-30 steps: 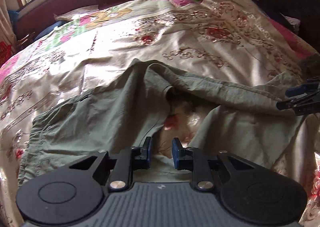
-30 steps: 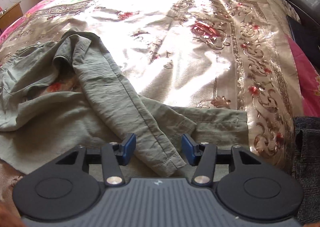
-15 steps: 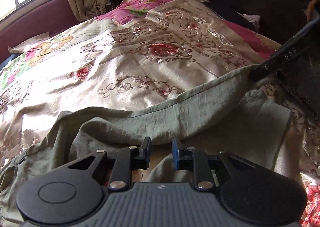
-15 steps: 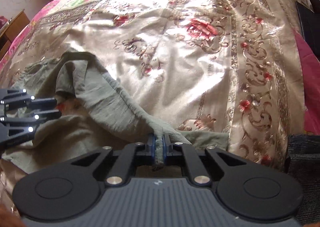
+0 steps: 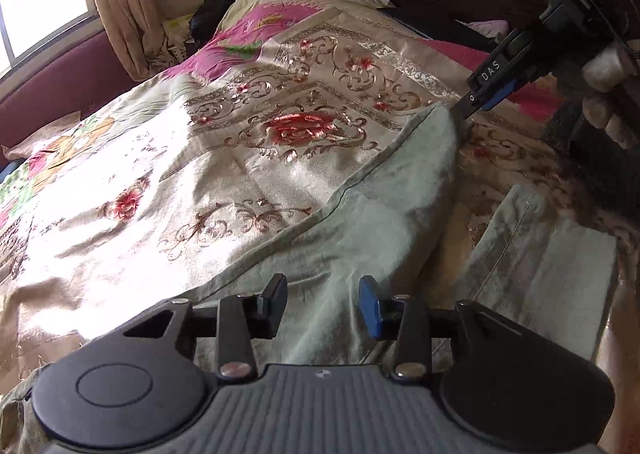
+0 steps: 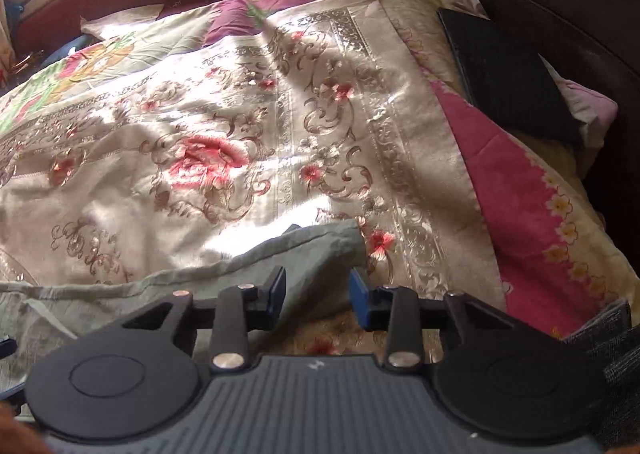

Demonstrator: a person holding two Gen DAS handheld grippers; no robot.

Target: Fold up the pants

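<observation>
Grey-green pants (image 5: pixel 384 222) lie on a floral bedspread (image 5: pixel 224 142). One leg stretches from my left gripper (image 5: pixel 323 304) toward the far right, where my right gripper (image 5: pixel 474 104) touches its hem end. A second leg (image 5: pixel 548 258) lies flat at the right. My left gripper is open, jaws apart over the leg fabric. In the right wrist view my right gripper (image 6: pixel 316 296) is open, its jaws on either side of the leg's hem end (image 6: pixel 320 250), which lies on the bedspread (image 6: pixel 224 142).
A dark headboard (image 6: pixel 560 14) and a black flat object (image 6: pixel 504 74) lie at the right. Pink pillow fabric (image 6: pixel 512 190) borders the bedspread. A curtain (image 5: pixel 120 6), a window and a maroon ledge (image 5: pixel 60 82) stand at the back left.
My right gripper, shut on the leg's hem half a second ago, has carried it to the right and opened. My left gripper has opened wider and swung right along the leg.
</observation>
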